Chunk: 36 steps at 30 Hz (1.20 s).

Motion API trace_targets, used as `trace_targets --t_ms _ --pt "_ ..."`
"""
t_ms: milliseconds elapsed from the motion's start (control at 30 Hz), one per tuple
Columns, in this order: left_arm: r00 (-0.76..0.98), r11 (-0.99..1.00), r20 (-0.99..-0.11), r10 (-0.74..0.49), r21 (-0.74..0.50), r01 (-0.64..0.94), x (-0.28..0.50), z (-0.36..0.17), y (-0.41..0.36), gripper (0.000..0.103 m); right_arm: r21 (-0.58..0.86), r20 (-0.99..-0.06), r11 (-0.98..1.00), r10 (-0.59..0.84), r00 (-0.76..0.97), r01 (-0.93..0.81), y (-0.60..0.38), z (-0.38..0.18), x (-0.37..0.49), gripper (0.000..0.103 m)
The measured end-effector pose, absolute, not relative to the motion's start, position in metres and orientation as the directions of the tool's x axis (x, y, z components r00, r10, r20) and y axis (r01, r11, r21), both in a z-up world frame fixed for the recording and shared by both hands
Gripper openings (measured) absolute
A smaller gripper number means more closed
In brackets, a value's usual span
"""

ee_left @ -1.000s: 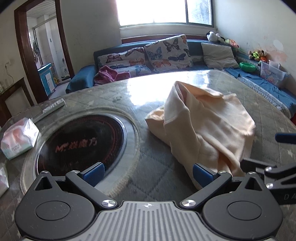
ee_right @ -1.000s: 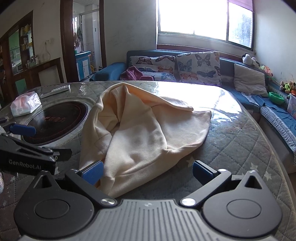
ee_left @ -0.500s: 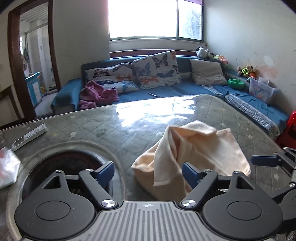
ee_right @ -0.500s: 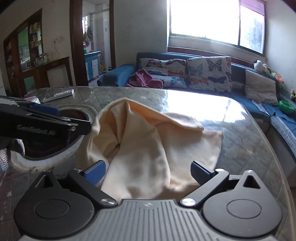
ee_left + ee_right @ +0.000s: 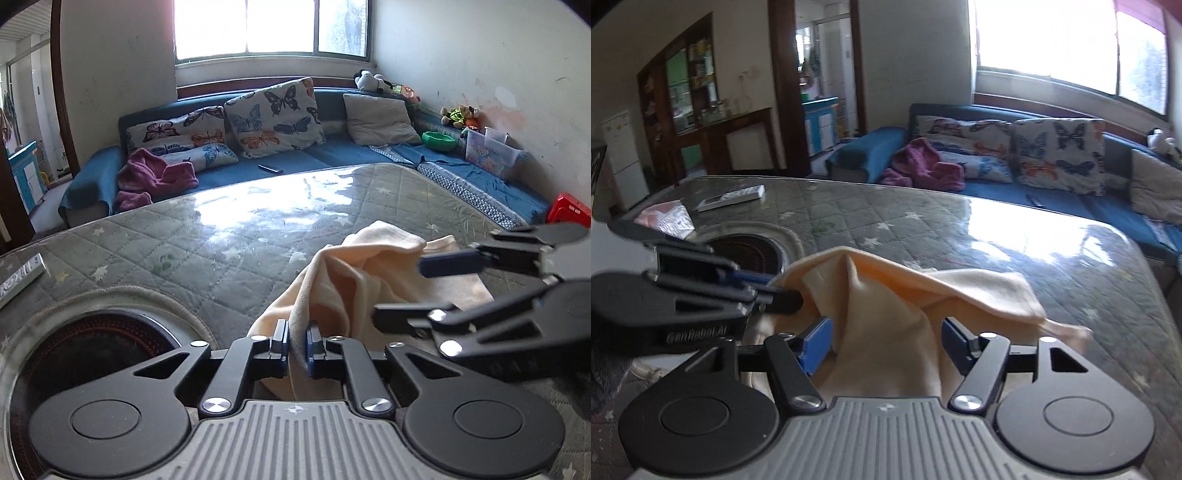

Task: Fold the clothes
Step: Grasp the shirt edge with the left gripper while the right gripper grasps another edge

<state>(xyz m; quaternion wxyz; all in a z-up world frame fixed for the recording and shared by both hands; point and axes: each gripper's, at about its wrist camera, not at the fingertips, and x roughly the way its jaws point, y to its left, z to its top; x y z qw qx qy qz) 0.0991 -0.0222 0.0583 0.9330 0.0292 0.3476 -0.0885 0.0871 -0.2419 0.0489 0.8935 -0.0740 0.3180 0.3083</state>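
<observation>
Half a second earlier both tools stood wide apart over the cloth. Now the left gripper (image 5: 296, 341) has closed its blue-padded fingers (image 5: 282, 338) onto a raised edge of the pale peach fleece garment (image 5: 354, 280), with only the thickness of the fabric between them. The right gripper (image 5: 884, 341) has narrowed but still has a clear gap, its blue pads (image 5: 816, 345) flanking a hump of the same cloth without pinching it. In the left wrist view the right gripper reaches in from the right edge, its fingers spread just above the garment. The two tools have come closer together since a second ago, and the garment has been gathered into a taller, narrower bunch.

The garment lies on a grey-green quilted table cover with white stars under a clear glossy sheet (image 5: 221, 236), beside a round dark cooktop set into the table (image 5: 88, 354). A white remote control (image 5: 733, 197) and a plastic-wrapped tissue pack (image 5: 670, 218) sit at the table's far left. Behind the table runs a blue corner sofa (image 5: 325, 155) with butterfly-print cushions (image 5: 275, 112), a crumpled magenta garment (image 5: 155, 177) and a plain beige pillow (image 5: 380, 120), under a bright window (image 5: 273, 27).

The bunched cloth runs lengthwise from the left gripper away and to the right, with a loose pointed corner (image 5: 1067, 330) trailing toward the right side of the table.
</observation>
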Motion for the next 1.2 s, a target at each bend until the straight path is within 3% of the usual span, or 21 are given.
trace_targets --t_ms 200,300,367,533,700,800,833,1000,1067,1200 --pt "0.734 0.983 -0.663 -0.145 -0.013 0.183 0.101 0.054 -0.017 0.008 0.055 -0.623 0.763 0.530 0.575 -0.644 -0.224 0.040 0.113 0.056" --pt "0.732 0.983 -0.666 -0.142 -0.008 0.184 0.102 0.053 -0.016 0.008 0.063 -0.634 0.754 0.536 0.557 -0.654 -0.220 0.033 0.123 0.039" --pt "0.732 0.983 -0.667 -0.139 -0.005 0.183 0.102 0.054 -0.016 0.008 0.064 -0.629 0.759 0.535 0.564 -0.648 -0.223 0.033 0.122 0.020" --pt "0.733 0.981 -0.666 -0.136 0.014 0.195 0.104 0.055 -0.019 0.010 0.055 -0.577 0.814 0.499 0.647 -0.578 -0.248 0.047 0.109 0.005" --pt "0.742 0.972 -0.657 -0.138 0.055 0.229 0.113 0.057 -0.032 0.014 0.013 -0.509 0.877 0.420 0.752 -0.481 -0.289 0.069 0.084 0.004" --pt "0.746 0.965 -0.651 -0.139 0.081 0.250 0.119 0.059 -0.039 0.033 -0.001 -0.494 0.905 0.369 0.787 -0.425 -0.317 0.079 0.068 0.004" --pt "0.748 0.962 -0.649 -0.139 0.089 0.256 0.121 0.059 -0.042 0.035 0.005 -0.496 0.907 0.367 0.787 -0.421 -0.325 0.081 0.063 0.004" --pt "0.749 0.951 -0.648 -0.137 0.127 0.283 0.134 0.060 -0.052 0.035 0.058 -0.530 0.882 0.424 0.735 -0.467 -0.334 0.078 0.061 0.011" --pt "0.738 0.946 -0.661 -0.136 0.134 0.295 0.141 0.056 -0.054 0.035 0.073 -0.538 0.862 0.457 0.709 -0.501 -0.328 0.075 0.067 0.019" --pt "0.710 0.941 -0.685 -0.164 0.108 0.322 0.153 0.050 -0.051 0.030 0.080 -0.551 0.826 0.504 0.665 -0.558 -0.301 0.065 0.084 0.020"
